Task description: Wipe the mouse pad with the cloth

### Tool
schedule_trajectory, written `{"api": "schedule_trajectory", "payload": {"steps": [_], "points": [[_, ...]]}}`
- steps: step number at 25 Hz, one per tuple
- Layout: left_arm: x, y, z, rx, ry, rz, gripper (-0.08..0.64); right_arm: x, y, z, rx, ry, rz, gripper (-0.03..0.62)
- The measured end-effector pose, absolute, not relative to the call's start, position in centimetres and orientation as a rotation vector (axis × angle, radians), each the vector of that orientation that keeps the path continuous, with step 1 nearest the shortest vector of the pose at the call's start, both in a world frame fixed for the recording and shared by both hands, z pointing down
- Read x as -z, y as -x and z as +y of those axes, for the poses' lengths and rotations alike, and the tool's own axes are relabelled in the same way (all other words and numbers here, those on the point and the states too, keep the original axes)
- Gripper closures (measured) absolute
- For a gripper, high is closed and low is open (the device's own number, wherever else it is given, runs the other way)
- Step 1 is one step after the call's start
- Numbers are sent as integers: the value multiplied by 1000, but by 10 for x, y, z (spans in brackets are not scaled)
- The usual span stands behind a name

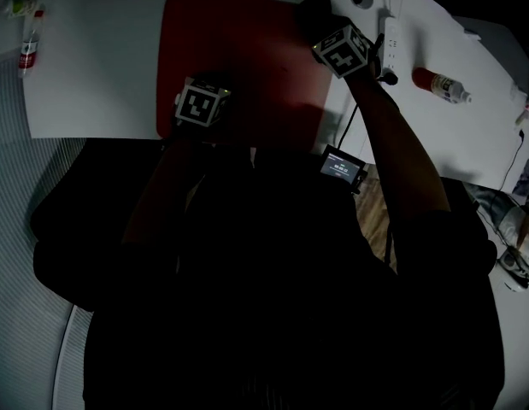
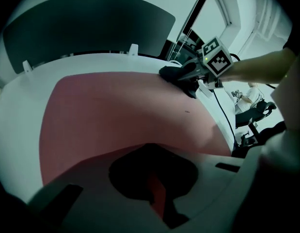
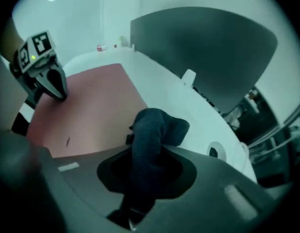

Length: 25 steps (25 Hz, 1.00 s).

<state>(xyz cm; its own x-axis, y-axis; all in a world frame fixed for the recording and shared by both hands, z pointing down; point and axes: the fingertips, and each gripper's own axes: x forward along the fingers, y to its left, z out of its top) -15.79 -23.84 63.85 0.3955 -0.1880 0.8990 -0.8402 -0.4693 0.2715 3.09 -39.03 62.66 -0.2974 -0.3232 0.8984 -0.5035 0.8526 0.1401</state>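
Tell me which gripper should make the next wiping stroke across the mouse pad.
Right. The right gripper is clamped on the cloth at the far right corner of the mouse pad, so it can probably sweep straight across. The left gripper carries no cloth and sits on the pad's near side.

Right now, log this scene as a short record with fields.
mouse pad: red, flat on the white desk
cloth: dark, bunched, at the pad's far right corner
right gripper: shut on the cloth
left gripper: jaws together, tips down on the pad near its near left edge
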Motion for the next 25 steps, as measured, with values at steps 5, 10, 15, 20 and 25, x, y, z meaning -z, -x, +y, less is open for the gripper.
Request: {"api": "schedule_trajectory", "payload": {"steps": [5,10,15,20,25], "points": [[-638,157,-238,-1102,-1914,-870,552,-630,22,-268,2,-319,-1942,535],[-640,157,-239,-1239,-1980,-814,552,-637,56,-140,39,11,-1927,534],[-640,156,-233,-1208,-1953,-765,552,-620,58,-158,-403,-80,-2018,522],[-555,119,-260,-848,-2144,-695,552,-492,32,-233,-750,-487,-2355,522],[-411,79,-285,-477,-2367,-686,552,-351,-20,-258,-778,-734,-2661,522]]}}
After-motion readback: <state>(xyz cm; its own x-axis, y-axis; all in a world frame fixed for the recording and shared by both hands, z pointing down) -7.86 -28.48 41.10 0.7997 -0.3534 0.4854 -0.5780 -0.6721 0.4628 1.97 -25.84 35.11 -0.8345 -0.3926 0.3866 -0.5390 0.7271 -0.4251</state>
